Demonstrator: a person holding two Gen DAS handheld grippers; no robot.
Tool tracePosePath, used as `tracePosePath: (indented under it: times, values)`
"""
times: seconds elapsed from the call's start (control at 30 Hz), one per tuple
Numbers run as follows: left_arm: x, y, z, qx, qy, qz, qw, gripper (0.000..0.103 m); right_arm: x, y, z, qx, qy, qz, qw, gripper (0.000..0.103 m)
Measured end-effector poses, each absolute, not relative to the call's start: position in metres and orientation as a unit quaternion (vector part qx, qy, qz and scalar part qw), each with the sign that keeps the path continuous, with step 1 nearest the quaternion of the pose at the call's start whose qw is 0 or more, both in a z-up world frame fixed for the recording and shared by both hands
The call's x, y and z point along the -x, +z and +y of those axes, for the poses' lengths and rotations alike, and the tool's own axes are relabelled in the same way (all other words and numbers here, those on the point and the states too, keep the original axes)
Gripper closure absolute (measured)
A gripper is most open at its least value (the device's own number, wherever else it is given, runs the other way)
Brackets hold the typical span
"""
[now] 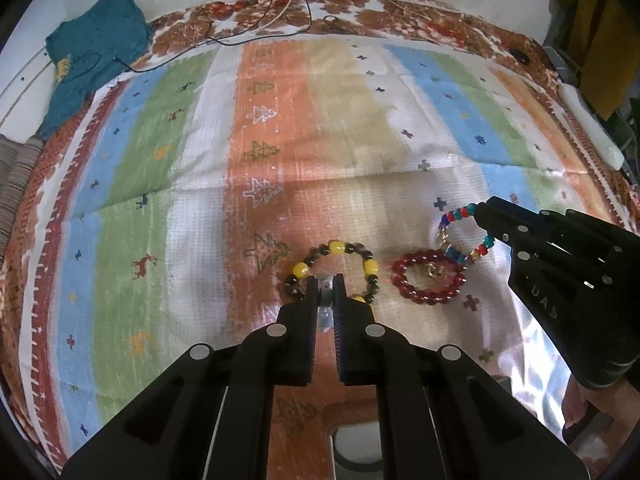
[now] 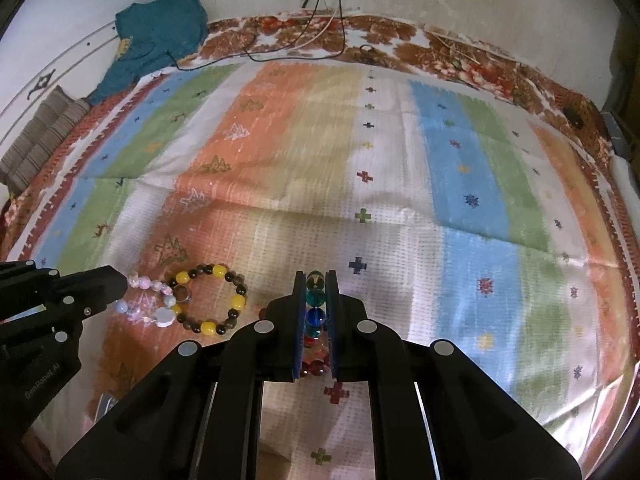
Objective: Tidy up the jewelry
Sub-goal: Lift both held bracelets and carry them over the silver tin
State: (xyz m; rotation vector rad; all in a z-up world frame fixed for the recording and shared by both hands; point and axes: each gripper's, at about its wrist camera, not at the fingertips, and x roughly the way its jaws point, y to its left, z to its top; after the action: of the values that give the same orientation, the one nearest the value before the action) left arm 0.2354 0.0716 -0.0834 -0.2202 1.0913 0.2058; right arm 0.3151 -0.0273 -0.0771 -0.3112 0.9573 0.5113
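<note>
Left gripper: your left gripper (image 1: 326,286) sits at the bottom centre of its own view, jaws pinched on a pale pink and white bead bracelet (image 2: 150,304). Its own camera shows only a pale bead between the pads; in the right wrist view, at the left edge, the strand hangs out from its tip.
Right gripper: your right gripper (image 2: 316,284) is at the bottom centre of its view, jaws pressed onto a multicoloured bead bracelet (image 1: 464,236), with teal, blue and red beads stacked between the pads. In the left wrist view it comes in from the right edge, and that bracelet loops down and to the left from its tip.
Yellow and dark bracelet: this bracelet (image 1: 334,270) lies flat on the cloth, just above your left gripper's tips, free of both grippers.
Red bracelet: the red bead bracelet (image 1: 426,278) lies on the cloth to the right of the yellow one, under the hanging multicoloured loop; whether they touch you cannot tell.
Surface: a striped cloth (image 1: 280,128) in orange, green, blue and white covers most of both views.
Background: a teal garment (image 1: 92,56) lies at the upper left, and thin cables (image 1: 256,28) trail across the top edge.
</note>
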Motion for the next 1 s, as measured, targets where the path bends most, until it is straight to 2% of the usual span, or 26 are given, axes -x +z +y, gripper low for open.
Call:
tracePosePath:
  times: [1.0]
  values:
    - [-0.19,-0.031,0.05,0.106,0.071,0.469,0.874,0.096,-0.252,-0.031,-0.052,0.136,0.258,0.401,0.869,0.093]
